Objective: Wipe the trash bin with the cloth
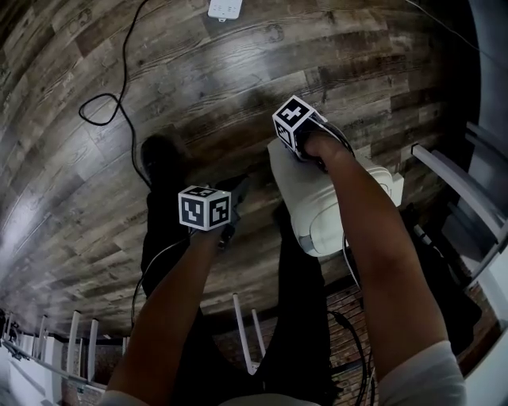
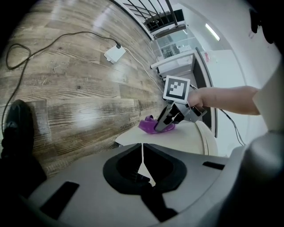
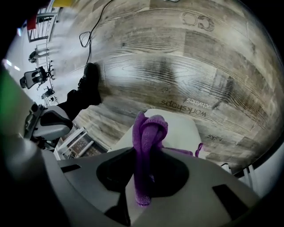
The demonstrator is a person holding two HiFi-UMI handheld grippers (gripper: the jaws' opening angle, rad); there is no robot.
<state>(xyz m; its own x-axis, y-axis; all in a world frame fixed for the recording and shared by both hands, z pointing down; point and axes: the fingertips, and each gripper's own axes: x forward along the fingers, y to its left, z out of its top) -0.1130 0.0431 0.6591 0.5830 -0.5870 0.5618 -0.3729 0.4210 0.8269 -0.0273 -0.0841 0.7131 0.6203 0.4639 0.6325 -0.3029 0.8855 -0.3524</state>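
A white trash bin (image 1: 333, 210) stands on the wood floor by the person's feet. My right gripper (image 3: 148, 133) is shut on a purple cloth (image 3: 151, 126) and holds it against the bin's flat white lid (image 3: 177, 128). In the left gripper view the right gripper (image 2: 165, 124) presses the cloth (image 2: 150, 126) onto the lid (image 2: 186, 137) near its far edge. In the head view the cloth is hidden under the right gripper (image 1: 292, 143). My left gripper (image 1: 236, 190) hovers left of the bin, apart from it; its jaws (image 2: 142, 148) are shut with nothing between them.
A black shoe (image 1: 159, 155) is planted left of the bin. A black cable (image 1: 119, 79) runs across the floor to a white adapter (image 1: 225, 8). White furniture frames (image 1: 460, 190) stand to the right, and thin white legs (image 1: 246, 333) rise near the person's legs.
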